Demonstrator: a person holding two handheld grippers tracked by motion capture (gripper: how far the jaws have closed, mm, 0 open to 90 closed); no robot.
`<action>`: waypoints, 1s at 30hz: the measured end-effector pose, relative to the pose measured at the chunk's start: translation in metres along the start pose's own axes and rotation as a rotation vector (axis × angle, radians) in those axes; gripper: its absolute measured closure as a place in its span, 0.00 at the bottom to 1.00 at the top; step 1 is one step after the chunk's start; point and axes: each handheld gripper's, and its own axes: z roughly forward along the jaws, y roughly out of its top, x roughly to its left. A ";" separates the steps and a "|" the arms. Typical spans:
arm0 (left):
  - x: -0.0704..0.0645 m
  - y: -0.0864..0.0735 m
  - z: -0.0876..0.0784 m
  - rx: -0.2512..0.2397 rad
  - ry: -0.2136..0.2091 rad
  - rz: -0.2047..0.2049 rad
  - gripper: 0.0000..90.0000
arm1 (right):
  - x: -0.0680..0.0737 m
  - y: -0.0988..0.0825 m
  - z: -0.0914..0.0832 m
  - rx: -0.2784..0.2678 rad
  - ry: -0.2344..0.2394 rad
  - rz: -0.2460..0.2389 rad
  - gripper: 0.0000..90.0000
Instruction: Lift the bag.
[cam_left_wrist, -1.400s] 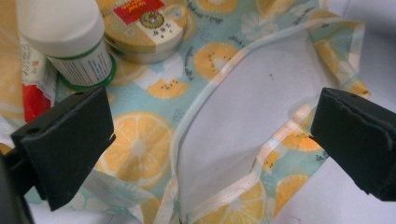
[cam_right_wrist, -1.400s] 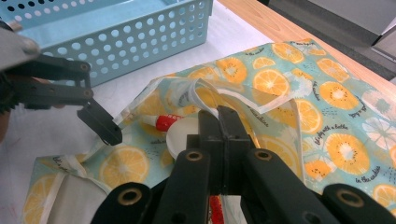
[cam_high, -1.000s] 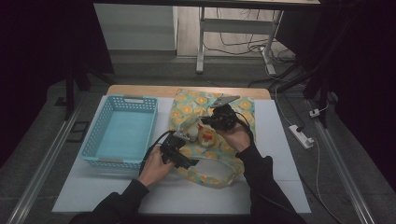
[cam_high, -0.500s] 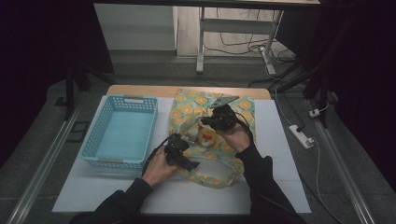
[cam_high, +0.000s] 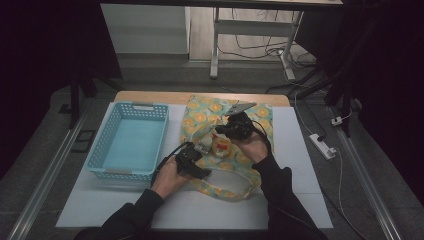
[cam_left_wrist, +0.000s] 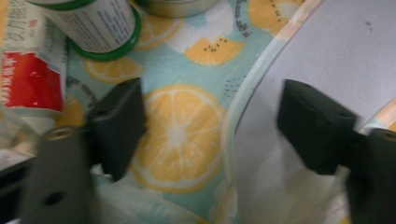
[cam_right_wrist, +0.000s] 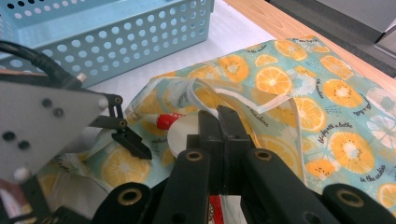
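Black sleeves (cam_high: 280, 200), black cabled grippers (cam_high: 189, 159)

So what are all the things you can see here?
basket: one, light blue, left part of the table, nothing inside.
bag: one, cloth, pale blue-green with orange slices, beside the basket, mouth held open.
tube: one, red and white, inside the bag.
can: one, white label with green rim, inside the bag by the tube.
table: one, pale grey top with a wooden far edge.
power strip: one, white, floor at the right.
left claw: black, open, at the bag's edge.
right claw: black, shut on the bag's rim.
hands: two, dark sleeves, bottom of the high view.
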 end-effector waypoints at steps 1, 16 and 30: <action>0.001 -0.001 -0.001 -0.005 0.000 -0.005 0.35 | 0.000 0.000 0.000 0.000 0.000 0.000 1.00; 0.004 0.003 -0.002 -0.015 -0.019 -0.086 0.99 | 0.000 0.000 -0.001 -0.001 0.004 -0.001 1.00; -0.005 0.013 -0.014 -0.019 0.041 -0.116 1.00 | -0.003 0.001 -0.004 -0.002 0.005 0.004 1.00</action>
